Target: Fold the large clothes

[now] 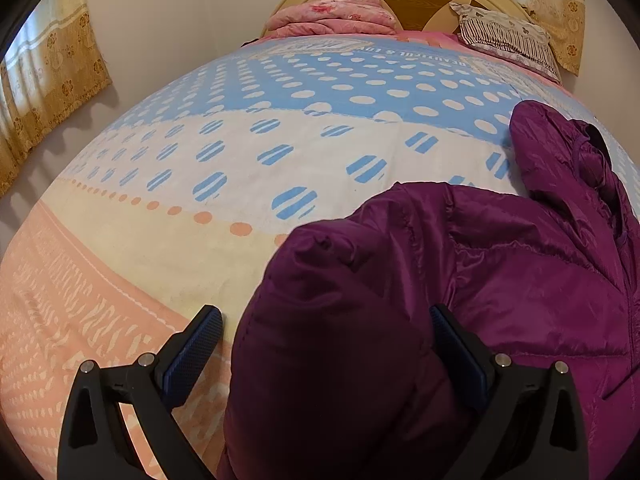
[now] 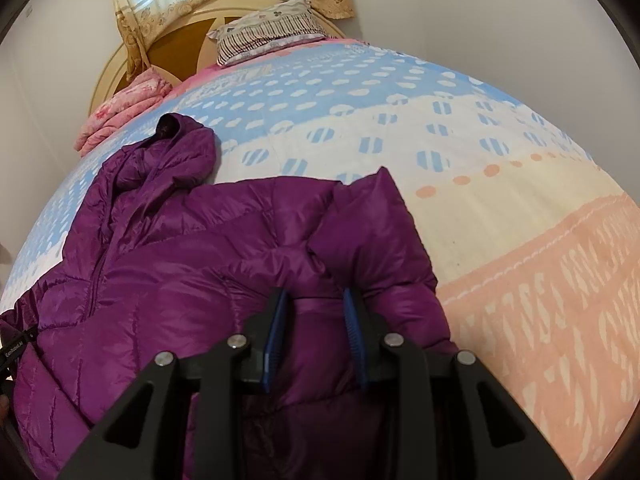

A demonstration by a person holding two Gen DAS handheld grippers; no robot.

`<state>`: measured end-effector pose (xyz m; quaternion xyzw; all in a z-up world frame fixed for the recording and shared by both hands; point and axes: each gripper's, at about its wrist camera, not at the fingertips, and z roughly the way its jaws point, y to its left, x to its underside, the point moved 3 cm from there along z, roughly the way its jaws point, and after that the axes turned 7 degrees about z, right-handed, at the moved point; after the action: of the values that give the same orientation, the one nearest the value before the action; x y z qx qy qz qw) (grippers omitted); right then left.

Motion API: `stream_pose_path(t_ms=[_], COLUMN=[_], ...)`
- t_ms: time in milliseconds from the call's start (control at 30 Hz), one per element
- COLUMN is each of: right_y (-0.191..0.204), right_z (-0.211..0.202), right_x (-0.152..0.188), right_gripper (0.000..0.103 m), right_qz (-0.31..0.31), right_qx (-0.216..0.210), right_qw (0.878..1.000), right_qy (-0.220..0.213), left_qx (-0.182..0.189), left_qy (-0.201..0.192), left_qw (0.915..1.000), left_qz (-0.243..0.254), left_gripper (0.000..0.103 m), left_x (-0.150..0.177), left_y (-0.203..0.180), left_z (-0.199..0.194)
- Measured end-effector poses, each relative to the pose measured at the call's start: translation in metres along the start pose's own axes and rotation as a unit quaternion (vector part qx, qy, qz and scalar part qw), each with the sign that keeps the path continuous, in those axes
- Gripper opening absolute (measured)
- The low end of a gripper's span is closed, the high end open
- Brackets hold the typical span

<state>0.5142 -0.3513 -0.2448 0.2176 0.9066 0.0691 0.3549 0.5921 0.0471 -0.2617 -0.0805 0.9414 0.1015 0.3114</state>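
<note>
A purple puffer jacket (image 1: pixel 500 264) with a hood lies spread on the bed, zipper up; it also shows in the right wrist view (image 2: pixel 192 264). My left gripper (image 1: pixel 326 316) is open wide, its jaws on either side of a bulging sleeve or side fold (image 1: pixel 344 360) that rises between them. My right gripper (image 2: pixel 316 300) is shut on a bunched fold of the jacket (image 2: pixel 320 320) near a sleeve (image 2: pixel 372 236) that lies folded over the body. The hood (image 2: pixel 180 144) points toward the headboard.
The bed has a sheet with blue dots and pink bands (image 1: pixel 240 160). A folded pink blanket (image 1: pixel 332 18) and a striped pillow (image 1: pixel 508 36) lie by the round wooden headboard (image 2: pixel 180 48). Yellow curtains (image 1: pixel 44 80) hang at the left wall.
</note>
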Motion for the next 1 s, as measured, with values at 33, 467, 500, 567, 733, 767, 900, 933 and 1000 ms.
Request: stream_pose_path(t_ms=[33,467,500,567,733,767,900,933,1000], right_y=[0.001,0.009,0.013,0.023,0.062,0.068,0.097,0.102,0.113], right_z=[0.000,-0.007,-0.014,-0.028,-0.019,-0.013,0.015,0.022,0.042], right_x=[0.000,-0.006,-0.011,-0.026,-0.080,-0.089,-0.128,-0.132,-0.143], right_gripper=[0.032,0.046,0.053,0.067,0.073,0.073,0.073,0.073,0.073], right_qz=[-0.001,-0.039,-0.042,-0.048,-0.080,-0.081,-0.090,-0.094,-0.102], right_qx=[0.001,-0.004,-0.013,-0.035,-0.065,-0.072,-0.091,-0.090,-0.088], right_qw=[1.000,0.999,0.998,0.998,0.994,0.994,0.991,0.991,0.990], right_qy=[0.000,0.031,0.033,0.020,0.027,0.031,0.034,0.031,0.029], left_qx=[0.001,0.029,0.042,0.064,0.117,0.118,0.124,0.127,0.129], left_qy=[0.000,0.045,0.034,0.005,-0.009,-0.017,-0.035,-0.033,-0.025], left_qw=[1.0000,0.9981,0.9982,0.9977,0.9924,0.9919,0.9893,0.9889,0.9888], left_qz=[0.000,0.029,0.025,0.024,0.036,0.042,0.068,0.069,0.070], left_gripper=[0.102,0.102,0.102,0.102,0.102,0.102,0.102,0.102,0.102], left_x=[0.000,-0.024,-0.031,-0.055,-0.109,-0.118,-0.156,-0.167,-0.180], left_y=[-0.001,0.005,0.006,0.005,-0.025,-0.033,-0.061,-0.069,-0.083], left_z=[0.000,-0.019,-0.029,-0.048,-0.050,-0.049,-0.034,-0.024,-0.006])
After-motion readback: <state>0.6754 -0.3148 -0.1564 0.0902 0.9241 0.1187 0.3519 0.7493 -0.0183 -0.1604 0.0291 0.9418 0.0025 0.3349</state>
